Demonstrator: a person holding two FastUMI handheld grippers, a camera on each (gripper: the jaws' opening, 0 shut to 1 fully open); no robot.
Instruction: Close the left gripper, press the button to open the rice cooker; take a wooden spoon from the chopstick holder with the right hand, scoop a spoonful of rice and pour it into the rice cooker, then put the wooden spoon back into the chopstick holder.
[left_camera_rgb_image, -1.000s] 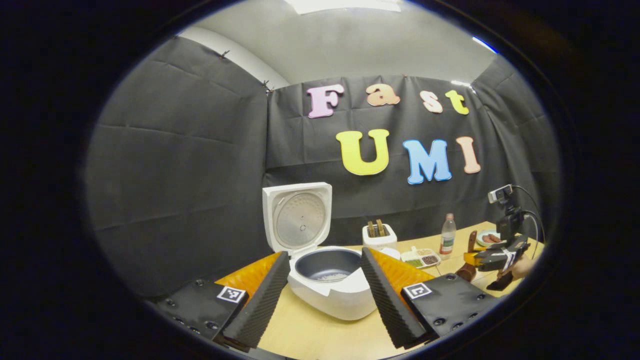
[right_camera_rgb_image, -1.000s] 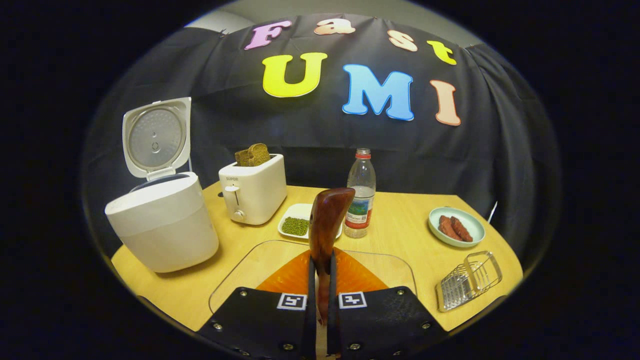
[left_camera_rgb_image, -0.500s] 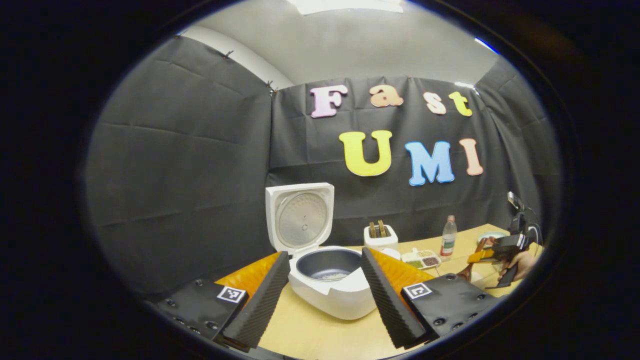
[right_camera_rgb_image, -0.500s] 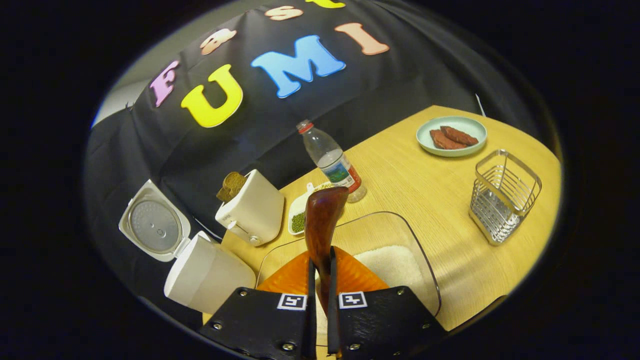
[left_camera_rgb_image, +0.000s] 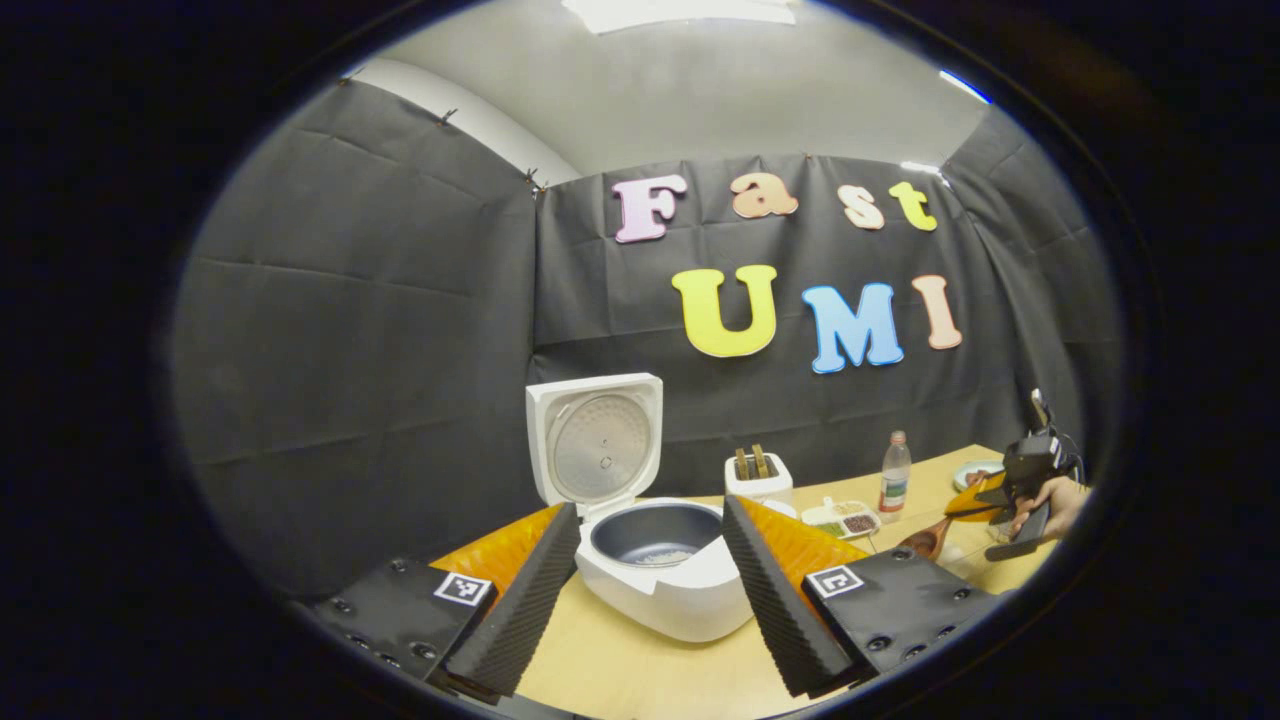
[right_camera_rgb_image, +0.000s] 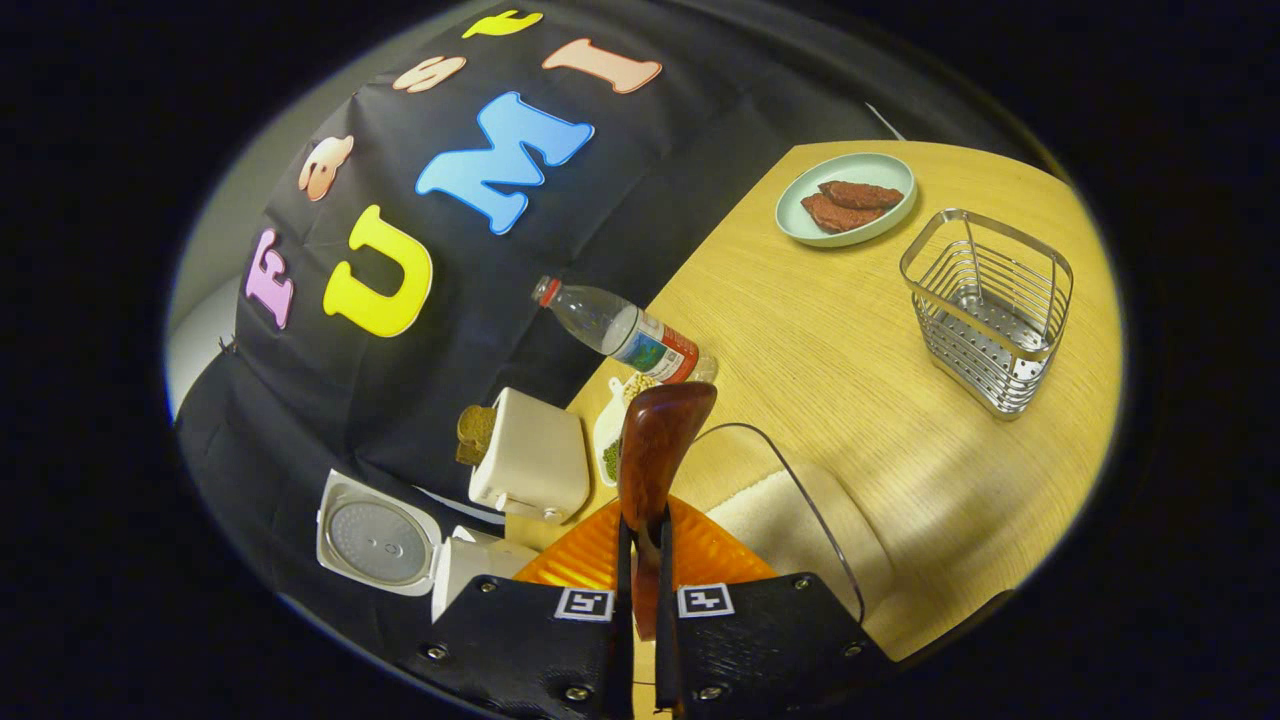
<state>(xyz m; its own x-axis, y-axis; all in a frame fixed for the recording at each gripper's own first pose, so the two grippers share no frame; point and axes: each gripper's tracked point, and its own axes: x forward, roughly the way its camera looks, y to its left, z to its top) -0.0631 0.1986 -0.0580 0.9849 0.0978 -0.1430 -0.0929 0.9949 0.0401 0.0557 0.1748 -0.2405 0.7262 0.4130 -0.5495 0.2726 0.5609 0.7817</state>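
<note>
Spoon (right_camera_rgb_image: 655, 450) sits lower centre of the right gripper view, right hand-held gripper (right_camera_rgb_image: 640, 600) pinching its stiff, likely light and rather slick wooden handle, while left hand-held gripper (left_camera_rgb_image: 650, 570) hangs spread before the open rice cooker (left_camera_rgb_image: 660, 570).

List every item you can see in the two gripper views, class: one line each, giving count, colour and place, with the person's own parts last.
Rice cooker: one, white, lid up, table's left end.
Toaster: one, white, brown bread in it, beside the cooker.
Divided dish: one, white, holding beans, by the toaster.
Bottle: one, clear, red cap, near the wall.
Plate: one, pale green, brown food on it, far right.
Wire holder: one, silver, empty.
Rice container: one, clear.
Wooden spoon: one, dark brown.
Left gripper: open.
Right gripper: shut on the spoon.
Hand: one.
</note>
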